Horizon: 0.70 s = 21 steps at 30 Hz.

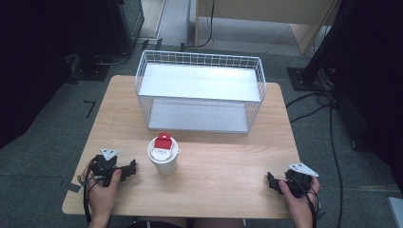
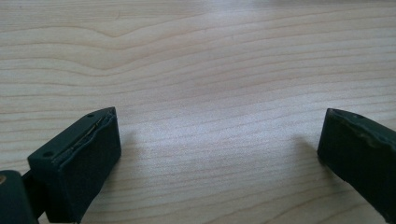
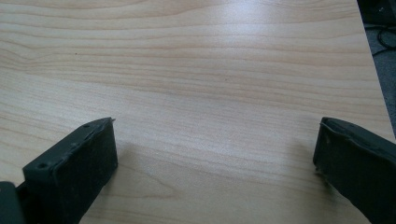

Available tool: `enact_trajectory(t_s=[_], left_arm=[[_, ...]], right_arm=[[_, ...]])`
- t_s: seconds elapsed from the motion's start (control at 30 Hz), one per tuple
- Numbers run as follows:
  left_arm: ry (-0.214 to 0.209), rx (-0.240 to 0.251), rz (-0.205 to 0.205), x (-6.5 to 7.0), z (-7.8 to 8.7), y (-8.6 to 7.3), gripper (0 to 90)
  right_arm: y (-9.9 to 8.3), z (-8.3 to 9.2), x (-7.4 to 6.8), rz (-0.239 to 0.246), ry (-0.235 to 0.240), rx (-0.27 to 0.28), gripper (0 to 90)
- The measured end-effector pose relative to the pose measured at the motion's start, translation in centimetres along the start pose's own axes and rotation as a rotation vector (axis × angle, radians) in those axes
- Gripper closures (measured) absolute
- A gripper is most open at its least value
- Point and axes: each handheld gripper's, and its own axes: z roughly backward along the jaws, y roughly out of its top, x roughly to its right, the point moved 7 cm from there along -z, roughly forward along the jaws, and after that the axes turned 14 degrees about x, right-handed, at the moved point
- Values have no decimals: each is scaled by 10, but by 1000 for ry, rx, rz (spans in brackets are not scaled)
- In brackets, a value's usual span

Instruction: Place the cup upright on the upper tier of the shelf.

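Table [image 1: 223,185] seen from high view: white cup [image 1: 163,159] w/ red-and-white lid stands near front centre, just in front of white wire basket [image 1: 199,90]. Left gripper [image 1: 129,169] is held beside cup, not touching; right gripper [image 1: 271,180] rests near front-right edge. Left gripper view: jaws spread wide, nothing betw. them, bare wood below. Right gripper view: jaws likewise wide apart & empty; table edge at right.

floor: grey carpet [image 1: 43,142] | furniture: light wood table [image 1: 228,180], wooden cabinet [image 1: 266,12] behind | surroundings: dark
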Motion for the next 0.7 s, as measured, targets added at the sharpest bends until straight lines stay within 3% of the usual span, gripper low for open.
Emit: enact_trajectory(t_s=[0.4, 0.7], left_arm=[[0, 0, 0, 0, 0, 0, 0], [0, 0, 1, 0, 0, 0, 0]], right_arm=[[-1, 3, -5, -8, -5, -6, 0], [14, 9, -30, -2, 37, 22, 0]])
